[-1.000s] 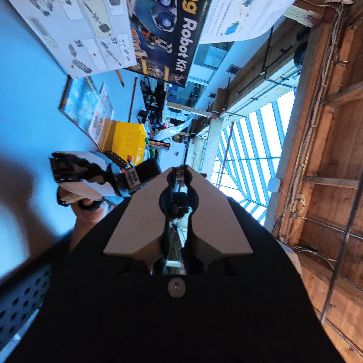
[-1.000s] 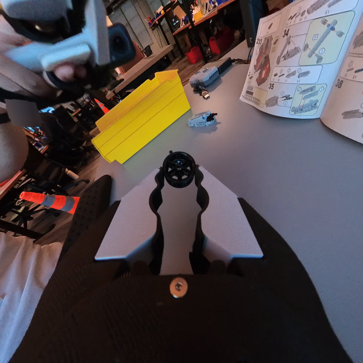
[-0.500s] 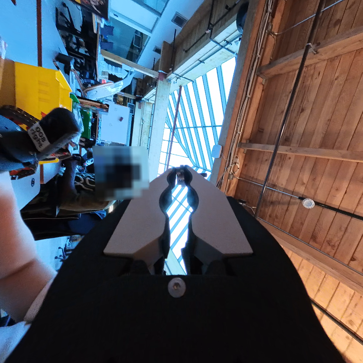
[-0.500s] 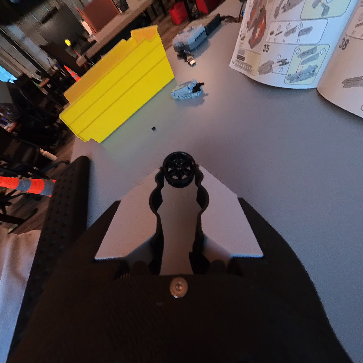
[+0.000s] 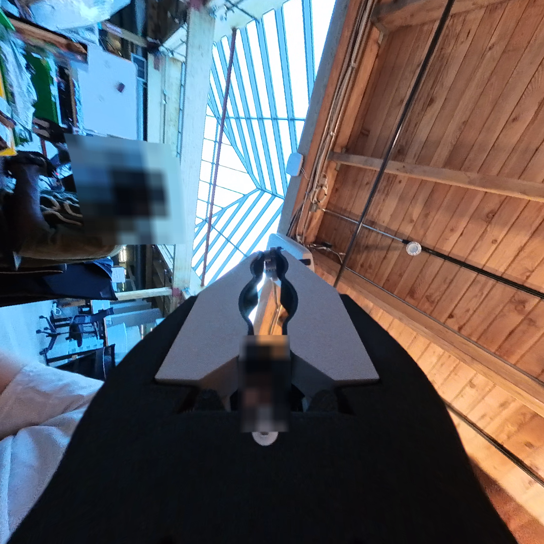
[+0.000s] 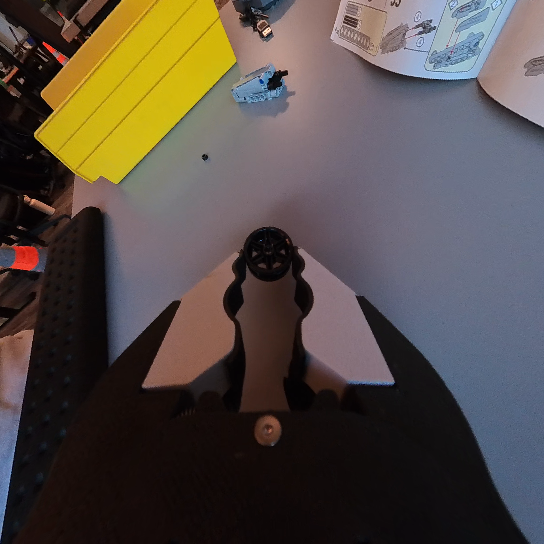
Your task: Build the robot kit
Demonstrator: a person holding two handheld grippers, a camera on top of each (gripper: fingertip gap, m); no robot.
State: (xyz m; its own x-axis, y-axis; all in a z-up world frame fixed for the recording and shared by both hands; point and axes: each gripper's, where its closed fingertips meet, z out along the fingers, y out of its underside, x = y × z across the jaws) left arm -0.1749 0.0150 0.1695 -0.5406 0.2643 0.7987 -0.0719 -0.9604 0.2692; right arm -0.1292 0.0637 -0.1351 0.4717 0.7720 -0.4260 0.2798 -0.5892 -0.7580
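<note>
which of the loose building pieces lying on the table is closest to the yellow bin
The tiny black piece, lying alone beside the yellow bin's near corner. The grey assembly lies farther along, off its far end; the black wheel is gripped, not lying loose.

Printed digits — on the open instruction booklet [image 6: 435,38].

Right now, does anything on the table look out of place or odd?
A tiny black piece lies alone on the grey table, loose beside the yellow bin. The left gripper points up at the wooden ceiling, away from the table.
</note>
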